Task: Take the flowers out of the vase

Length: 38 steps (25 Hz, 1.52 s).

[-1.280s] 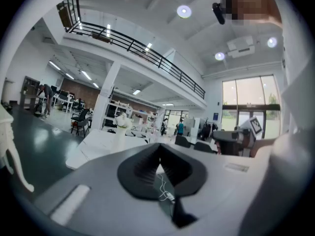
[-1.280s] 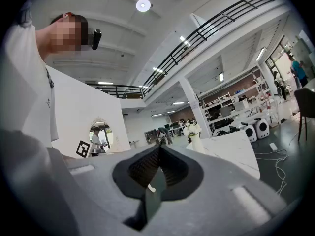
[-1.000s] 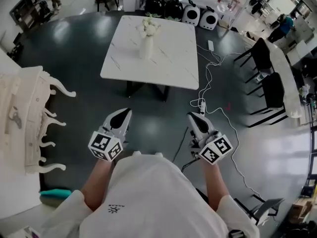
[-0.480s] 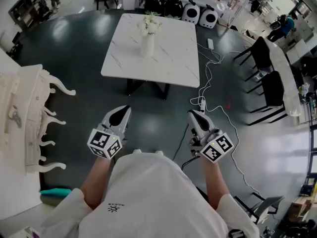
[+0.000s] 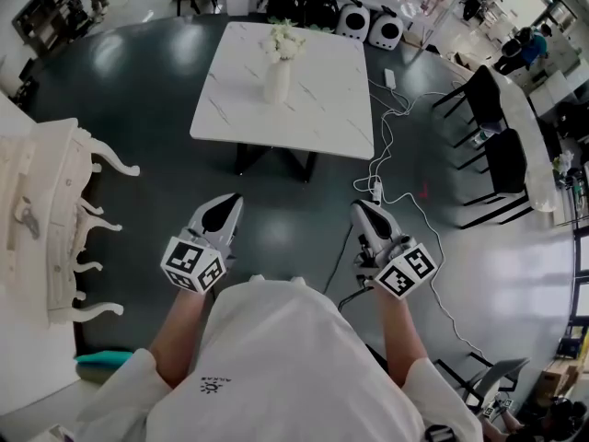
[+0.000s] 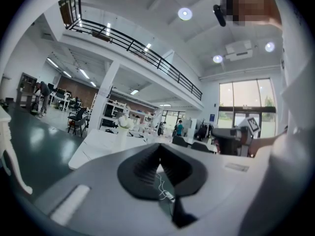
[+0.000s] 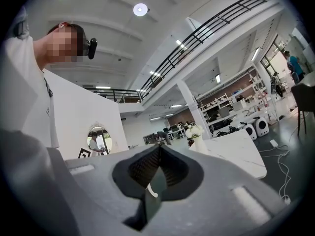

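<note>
Progress on the task is judged to be nil: no flower has been removed. The flowers [image 5: 282, 40], a small white bunch, stand upright in the white vase [image 5: 276, 81], which sits near the far edge of the white marble-patterned counter [image 5: 313, 109]. Nothing else can be made out on the counter. The person stands on the dark floor [image 5: 138, 90], well apart from the counter, with open floor between its near edge and both grippers. The left gripper [image 5: 230, 203] is held in front of the body and points roughly level toward the counter; its own view shows the jaws pressed together with nothing between them. The right gripper [image 5: 361, 208] is held beside it in the same attitude; its jaws also meet at the tips and hold nothing. A white cable [image 5: 386, 155] trails across the floor on the right side of the counter. All steps appear to remain:

1. Approach the counter.
2. Open one gripper and close it on the stems above the vase mouth.
3. Lift the flowers clear, probably with the other gripper steadying the vase, since a tall narrow vase may tip.
</note>
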### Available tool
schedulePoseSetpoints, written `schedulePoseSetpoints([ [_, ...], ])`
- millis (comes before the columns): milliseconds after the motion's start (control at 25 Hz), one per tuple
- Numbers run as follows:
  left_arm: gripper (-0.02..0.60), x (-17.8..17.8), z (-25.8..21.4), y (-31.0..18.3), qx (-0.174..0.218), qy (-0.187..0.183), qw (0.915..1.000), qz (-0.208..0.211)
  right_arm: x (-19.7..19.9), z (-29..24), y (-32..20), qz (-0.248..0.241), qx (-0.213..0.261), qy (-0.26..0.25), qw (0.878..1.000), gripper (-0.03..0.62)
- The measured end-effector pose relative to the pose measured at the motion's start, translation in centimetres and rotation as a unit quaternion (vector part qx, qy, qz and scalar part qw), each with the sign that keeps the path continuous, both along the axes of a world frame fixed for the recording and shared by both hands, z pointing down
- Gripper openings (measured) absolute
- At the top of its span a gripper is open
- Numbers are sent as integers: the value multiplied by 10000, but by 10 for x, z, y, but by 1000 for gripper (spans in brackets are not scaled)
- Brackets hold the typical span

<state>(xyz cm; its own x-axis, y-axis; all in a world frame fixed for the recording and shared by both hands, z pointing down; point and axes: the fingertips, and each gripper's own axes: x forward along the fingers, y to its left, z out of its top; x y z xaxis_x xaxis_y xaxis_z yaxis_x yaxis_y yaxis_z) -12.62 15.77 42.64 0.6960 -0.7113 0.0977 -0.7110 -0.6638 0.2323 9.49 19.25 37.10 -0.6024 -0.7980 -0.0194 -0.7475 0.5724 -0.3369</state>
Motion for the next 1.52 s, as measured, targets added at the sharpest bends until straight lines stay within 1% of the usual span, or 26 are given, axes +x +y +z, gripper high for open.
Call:
schedulePoseSetpoints([
  [440, -11, -31, 6, 5, 34, 24, 10000, 84, -30, 6, 3, 73, -18, 72, 9999, 2],
  [680, -11, -56, 12, 12, 36, -9, 10000, 7, -52, 7, 6, 31, -33, 116, 9999, 2],
  [960, -11, -75, 13, 16, 31, -9, 10000, -52, -68, 4, 7, -35, 10, 132, 9999, 2],
  [1240, -11, -82, 14, 10, 10, 5, 10000, -54, -74, 3, 0, -32, -10, 117, 9999, 2],
  [1520, -11, -76, 18, -2, 0, -47, 10000, -19, -71, 10, -12, -50, -83, 72, 9999, 2],
])
